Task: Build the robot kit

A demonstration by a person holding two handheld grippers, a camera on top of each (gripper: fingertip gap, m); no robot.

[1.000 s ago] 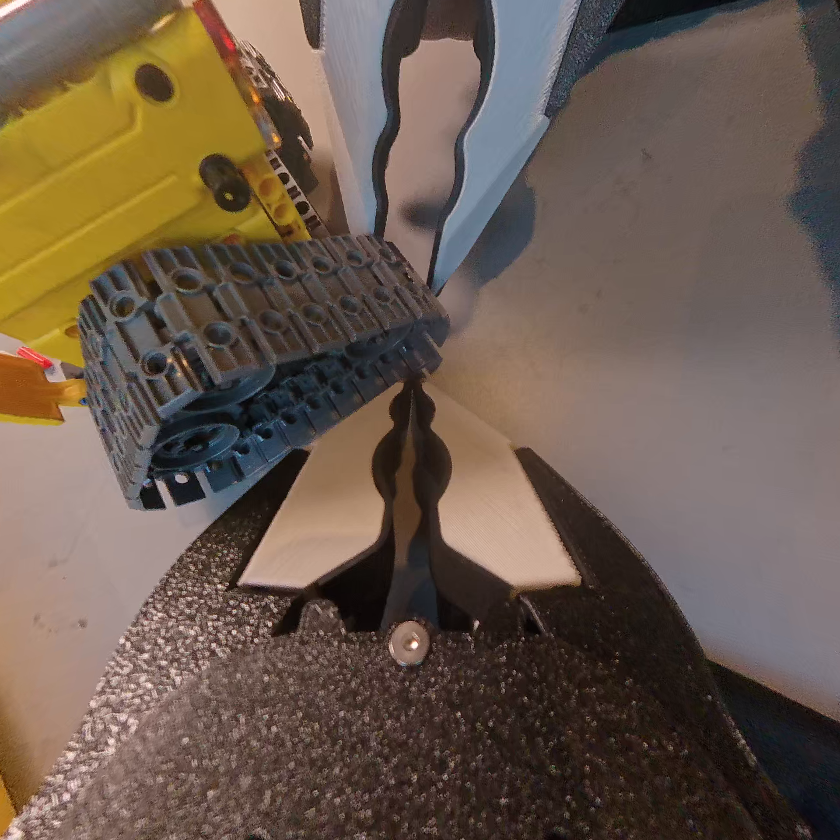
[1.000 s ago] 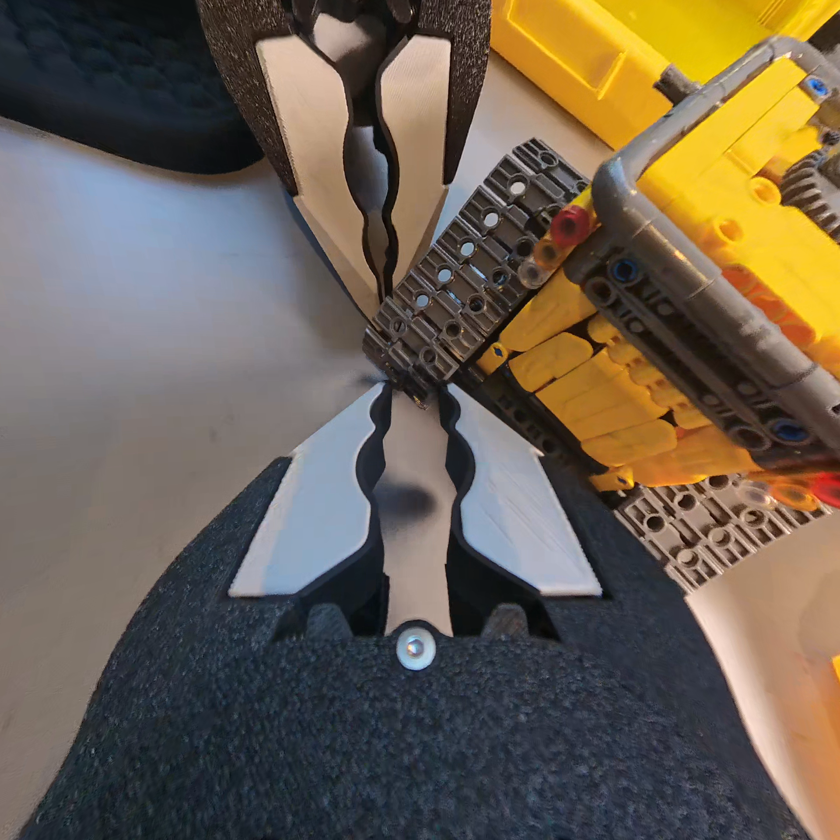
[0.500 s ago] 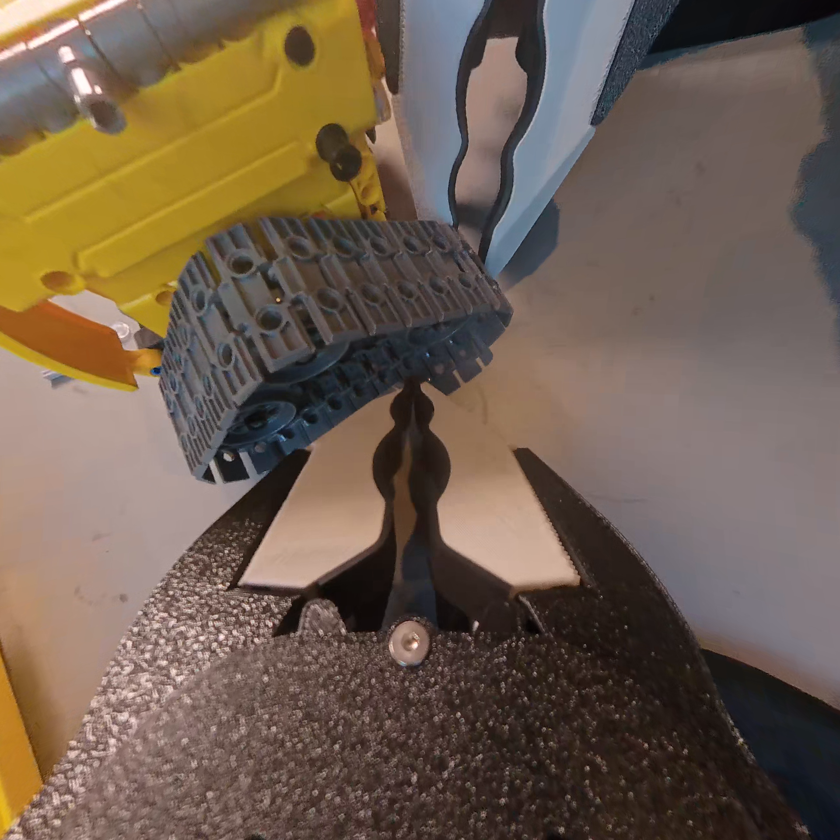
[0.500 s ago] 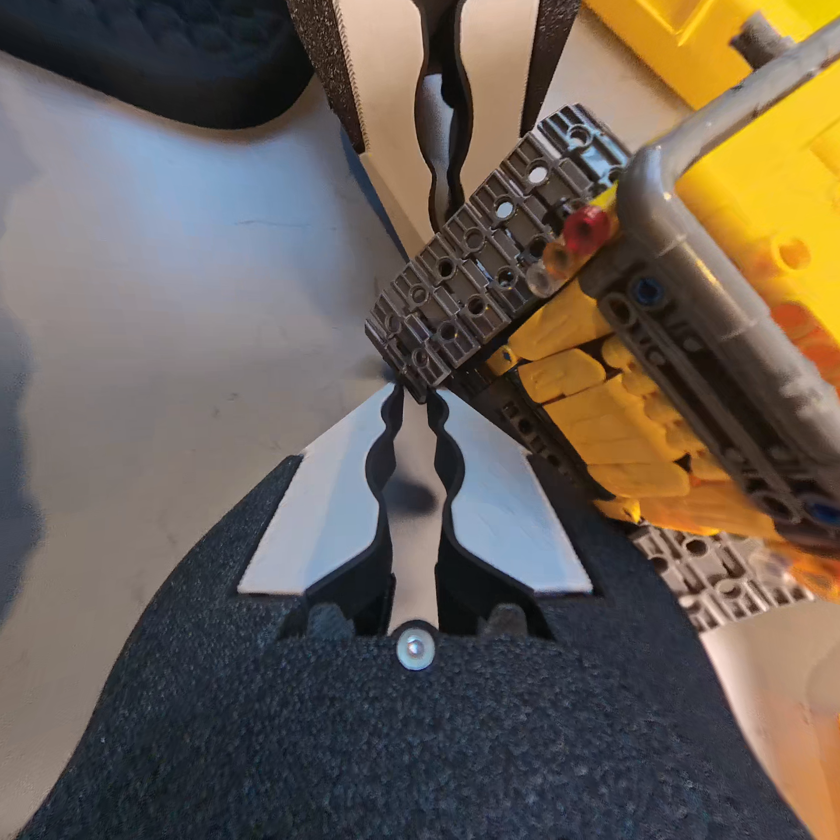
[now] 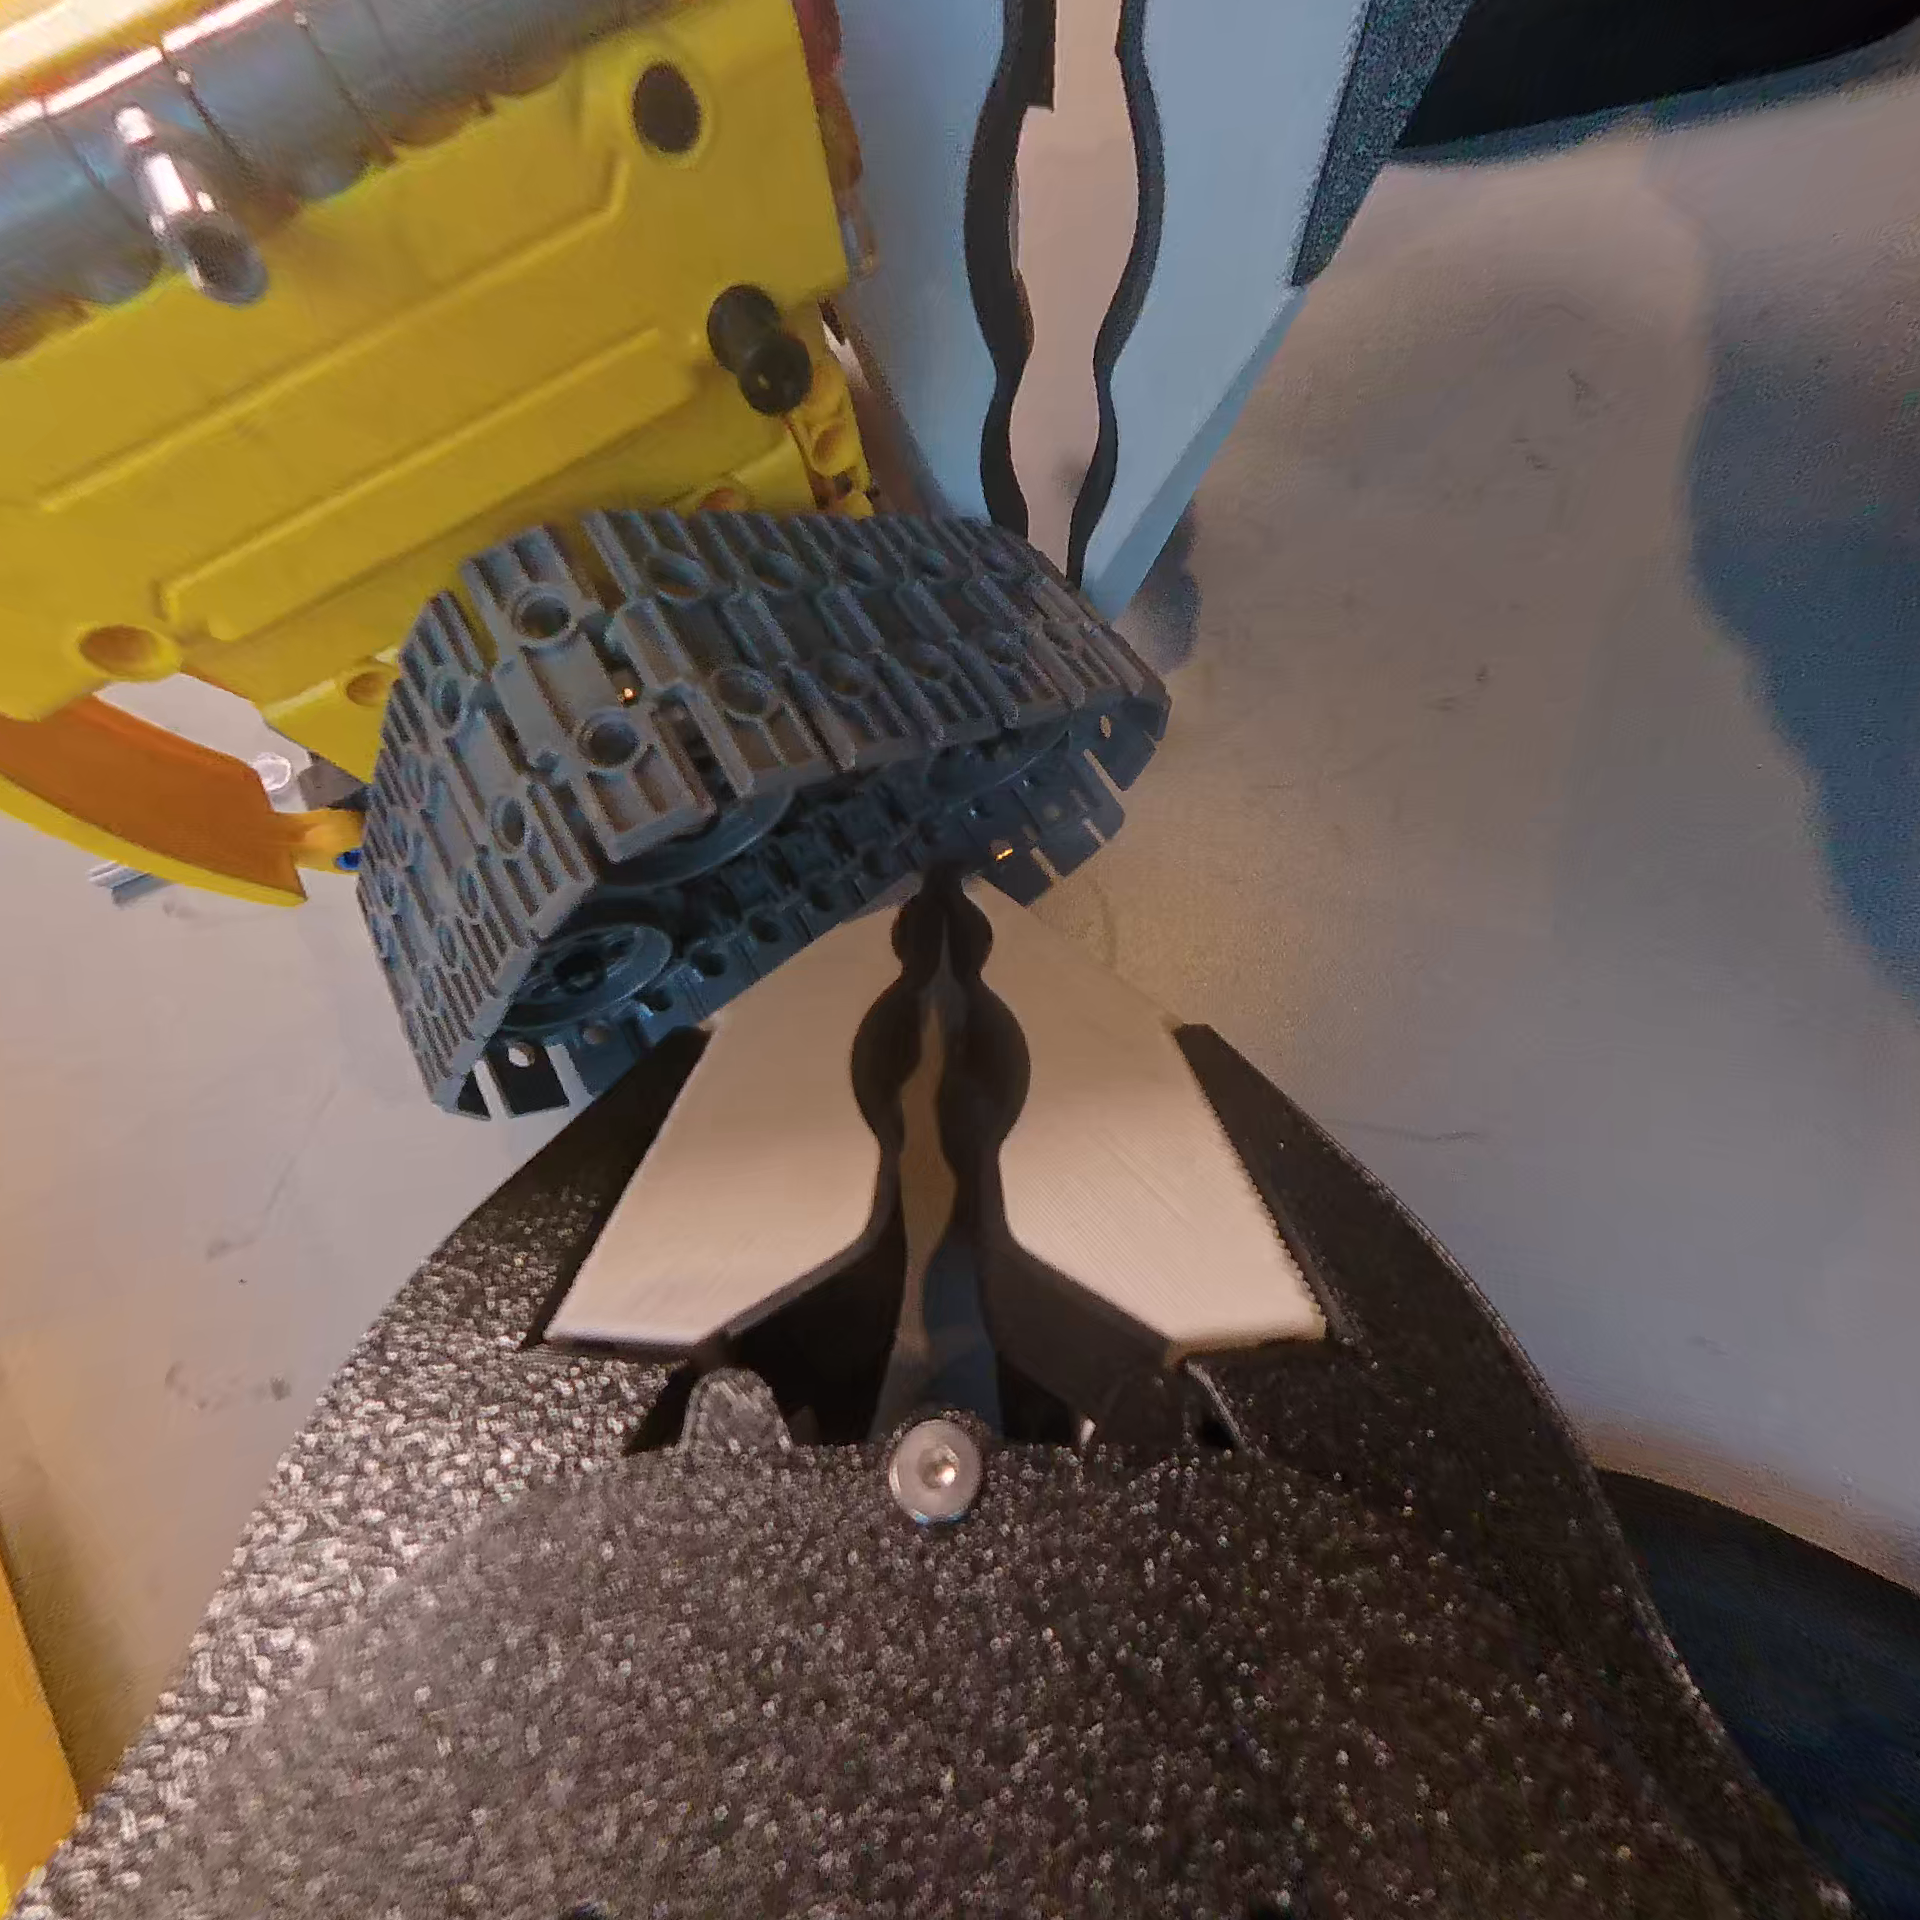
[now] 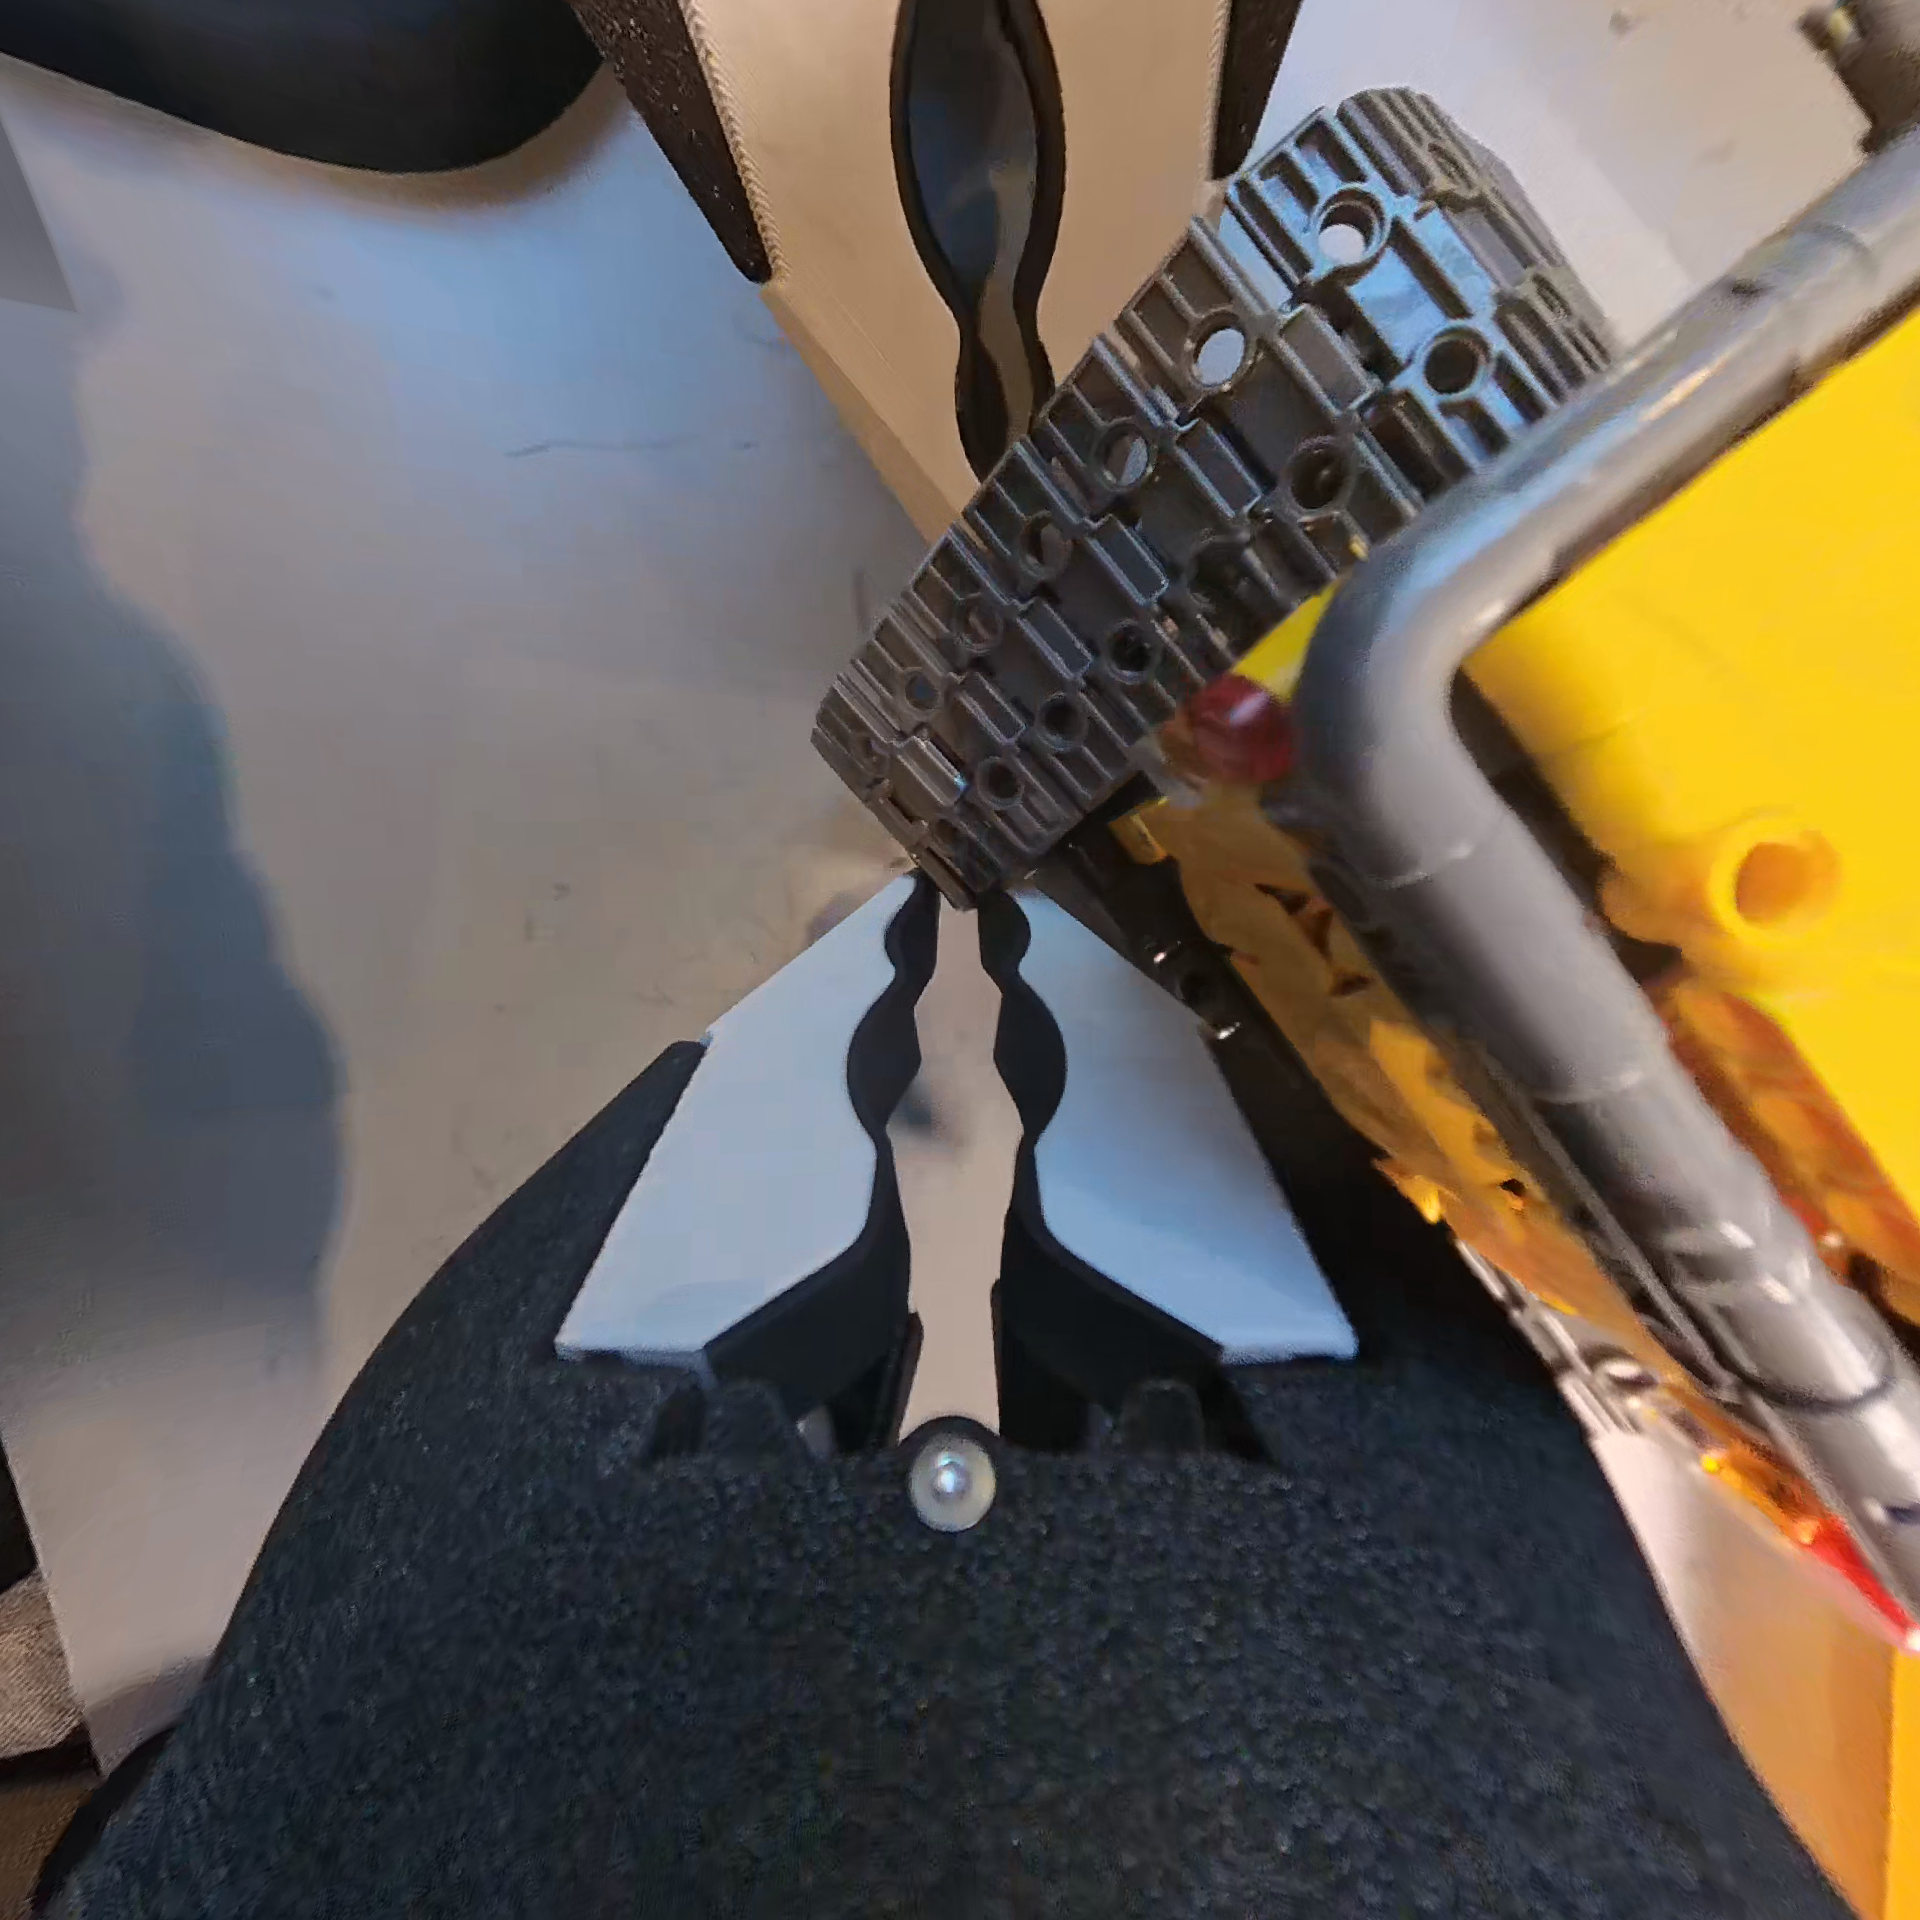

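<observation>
Both hand-held grippers pinch the grey track [image 5: 748,717] of the yellow toy vehicle [image 5: 416,312] over the tabletop [image 5: 1455,831], left hand-held gripper [image 5: 943,902] clamped on its edge, right hand-held gripper [image 6: 958,902] likewise; keep grips firm and level.

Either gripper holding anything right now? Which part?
Both are shut on the grey track of the yellow brick-built vehicle: the left gripper pinches its lower edge at one end, and the right gripper pinches the same end's corner.
</observation>
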